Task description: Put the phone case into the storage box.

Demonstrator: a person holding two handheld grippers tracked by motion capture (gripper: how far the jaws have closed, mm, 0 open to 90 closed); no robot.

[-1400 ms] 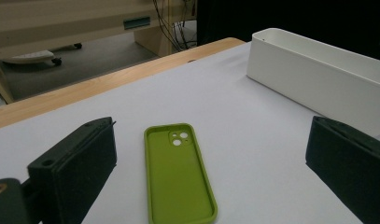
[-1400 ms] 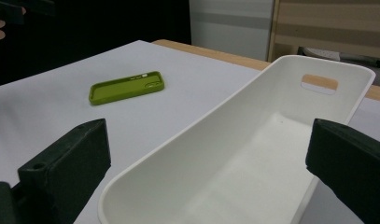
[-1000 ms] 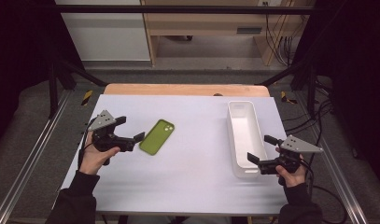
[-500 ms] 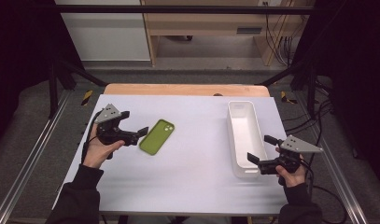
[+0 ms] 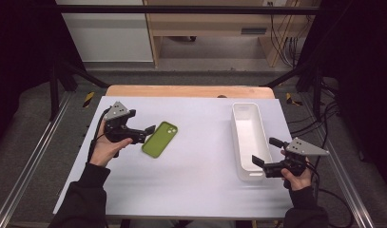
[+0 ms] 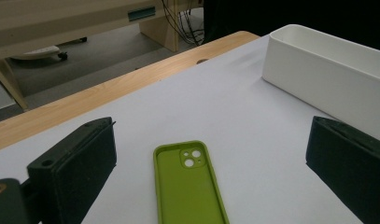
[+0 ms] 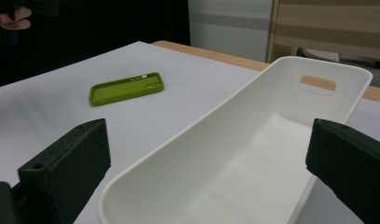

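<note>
Two grippers out, both with jaws spread wide and nothing between them. My left gripper sits left of centre in the high view, jaws pointing at the lime-green soft phone case, lying flat, inside up. My right gripper is lower right, at the long white plastic tray.

The white table lies bare across its middle and near edge, giving open passage between the green phone case and the white bin. The left tool, jaws spread wide, sits just beside the case with nothing between them. The bin's long wall blocks the way along the right edge, where the right tool stands open at its near end.
</note>
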